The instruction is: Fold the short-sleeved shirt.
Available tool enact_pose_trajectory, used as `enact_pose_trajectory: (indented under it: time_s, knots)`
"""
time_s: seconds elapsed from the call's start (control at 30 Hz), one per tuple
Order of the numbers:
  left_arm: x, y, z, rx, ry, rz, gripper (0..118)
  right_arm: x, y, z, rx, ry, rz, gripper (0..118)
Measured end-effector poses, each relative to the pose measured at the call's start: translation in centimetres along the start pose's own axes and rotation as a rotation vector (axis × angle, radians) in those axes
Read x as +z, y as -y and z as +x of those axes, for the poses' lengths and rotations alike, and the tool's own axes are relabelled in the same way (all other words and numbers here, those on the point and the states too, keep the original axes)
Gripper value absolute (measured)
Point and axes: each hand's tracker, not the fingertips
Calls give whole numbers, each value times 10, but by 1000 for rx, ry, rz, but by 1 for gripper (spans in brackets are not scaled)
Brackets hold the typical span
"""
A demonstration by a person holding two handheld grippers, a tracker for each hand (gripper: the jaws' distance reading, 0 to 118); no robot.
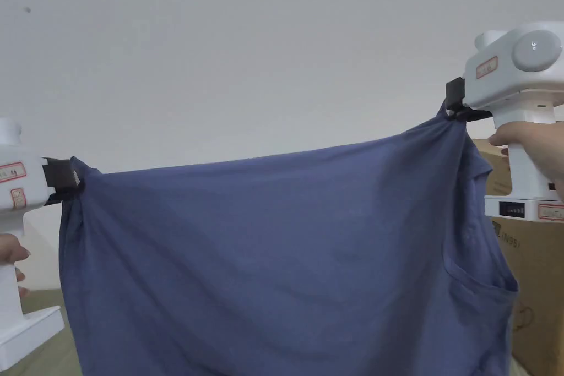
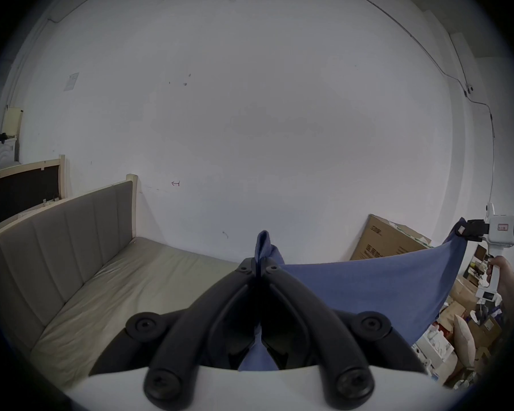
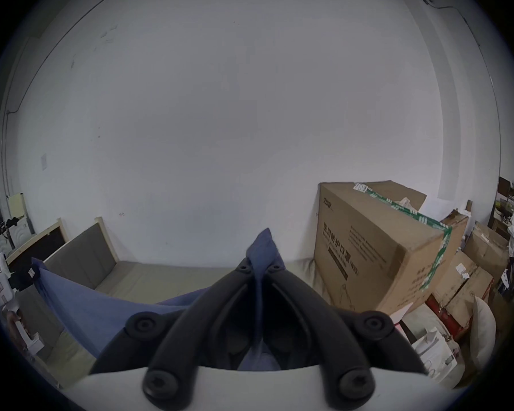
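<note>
The short-sleeved shirt was soft, matt blue knit cloth. Each hand-held gripper had a smooth white plastic body and matt black plastic jaws. The box was plain brown cardboard with glossy green tape. The bed's headboard looked padded, grey, faintly sheened.

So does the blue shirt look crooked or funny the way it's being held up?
A bit. The shirt hangs slanted: the right gripper pinches its corner higher than the left gripper, so the top edge sags between them. A sleeve dangles on the right side. No tears show.
</note>
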Motion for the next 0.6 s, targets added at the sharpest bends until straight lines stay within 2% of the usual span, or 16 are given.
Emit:
enact_pose_trajectory:
  time_s: [0.17, 0.33, 0.47, 0.6]
  knots:
    - [-52, 3, 0, -50, -51, 75, 1, -43, 0, -17, 47, 46, 83, 1]
    - [-84, 29, -3, -77, -75, 83, 1, -80, 35, -20, 76, 66, 54, 1]
    - [-93, 94, -15, -49, -98, -21, 1, -104, 120, -6, 44, 50, -70, 1]
    - [-77, 204, -35, 29, -68, -260, 1, -106, 262, 11, -41, 62, -322, 1]
